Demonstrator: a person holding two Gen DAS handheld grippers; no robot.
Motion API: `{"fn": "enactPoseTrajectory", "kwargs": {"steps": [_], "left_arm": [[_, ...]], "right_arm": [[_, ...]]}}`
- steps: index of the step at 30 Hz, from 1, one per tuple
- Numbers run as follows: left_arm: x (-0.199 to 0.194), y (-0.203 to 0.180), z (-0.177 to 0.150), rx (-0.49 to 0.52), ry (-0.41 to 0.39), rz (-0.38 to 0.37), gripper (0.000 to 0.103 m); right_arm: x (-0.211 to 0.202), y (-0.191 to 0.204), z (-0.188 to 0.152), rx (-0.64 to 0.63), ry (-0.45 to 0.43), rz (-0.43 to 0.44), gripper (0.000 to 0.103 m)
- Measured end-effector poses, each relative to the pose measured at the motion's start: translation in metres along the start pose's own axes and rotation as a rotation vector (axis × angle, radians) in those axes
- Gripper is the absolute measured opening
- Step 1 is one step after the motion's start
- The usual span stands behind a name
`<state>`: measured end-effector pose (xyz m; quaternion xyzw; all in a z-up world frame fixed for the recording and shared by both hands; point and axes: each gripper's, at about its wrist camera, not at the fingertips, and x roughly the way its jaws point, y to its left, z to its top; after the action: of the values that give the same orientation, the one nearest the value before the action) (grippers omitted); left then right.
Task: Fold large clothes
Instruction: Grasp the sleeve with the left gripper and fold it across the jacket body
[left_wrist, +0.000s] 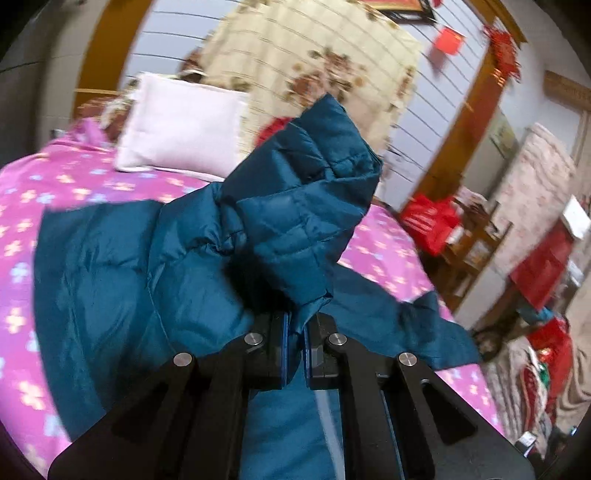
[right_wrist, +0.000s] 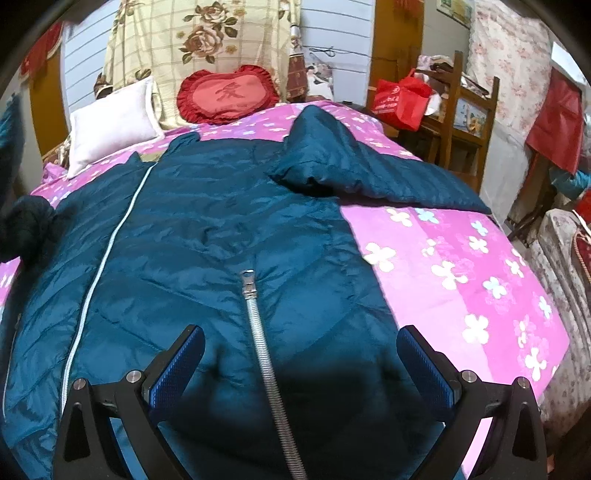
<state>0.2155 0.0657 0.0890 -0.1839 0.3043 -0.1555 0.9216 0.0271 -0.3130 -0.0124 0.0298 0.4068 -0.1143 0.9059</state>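
Observation:
A teal quilted down jacket (right_wrist: 207, 236) lies front-up and spread out on a pink flowered bed (right_wrist: 461, 266). Its silver zipper (right_wrist: 258, 332) runs toward me. One sleeve (right_wrist: 354, 166) lies out to the right. My right gripper (right_wrist: 301, 354) is open and empty, low over the jacket's near end, straddling the zipper. My left gripper (left_wrist: 295, 343) is shut on a sleeve of the jacket (left_wrist: 295, 192) and holds it lifted above the jacket body (left_wrist: 122, 280).
A white pillow (right_wrist: 110, 122), a red heart cushion (right_wrist: 227, 94) and a floral quilt (right_wrist: 184, 40) sit at the head of the bed. A wooden chair with a red bag (right_wrist: 402, 98) stands to the right, with more clutter beyond.

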Motion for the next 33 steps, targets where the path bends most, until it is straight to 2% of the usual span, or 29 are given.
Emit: {"fn": "enactPoseTrajectory", "kwargs": {"steps": [9, 14, 18, 22, 25, 28, 33], "left_arm": [[0.074, -0.096, -0.012, 0.046, 0.093, -0.160, 0.005], [0.122, -0.133, -0.034, 0.045, 0.175, -0.226, 0.005], [0.162, -0.141, -0.058, 0.009, 0.255, -0.248, 0.004], [0.195, -0.137, -0.091, 0.016, 0.353, -0.204, 0.005], [0.208, -0.134, -0.110, 0.004, 0.419, -0.178, 0.009], [0.208, -0.133, -0.119, -0.003, 0.447, -0.175, 0.009], [0.180, -0.128, -0.121, -0.010, 0.472, -0.230, 0.013]], "right_arm": [[0.013, -0.012, -0.006, -0.033, 0.075, -0.031, 0.103], [0.012, -0.014, -0.005, -0.034, 0.065, -0.032, 0.103], [0.007, -0.015, -0.003, -0.030, 0.047, -0.025, 0.103], [0.007, -0.019, -0.003, -0.028, 0.050, -0.016, 0.103], [0.009, -0.022, -0.003, -0.025, 0.058, -0.021, 0.103], [0.014, -0.025, -0.004, -0.016, 0.074, -0.024, 0.103], [0.022, -0.025, -0.005, -0.016, 0.092, -0.051, 0.103]]}}
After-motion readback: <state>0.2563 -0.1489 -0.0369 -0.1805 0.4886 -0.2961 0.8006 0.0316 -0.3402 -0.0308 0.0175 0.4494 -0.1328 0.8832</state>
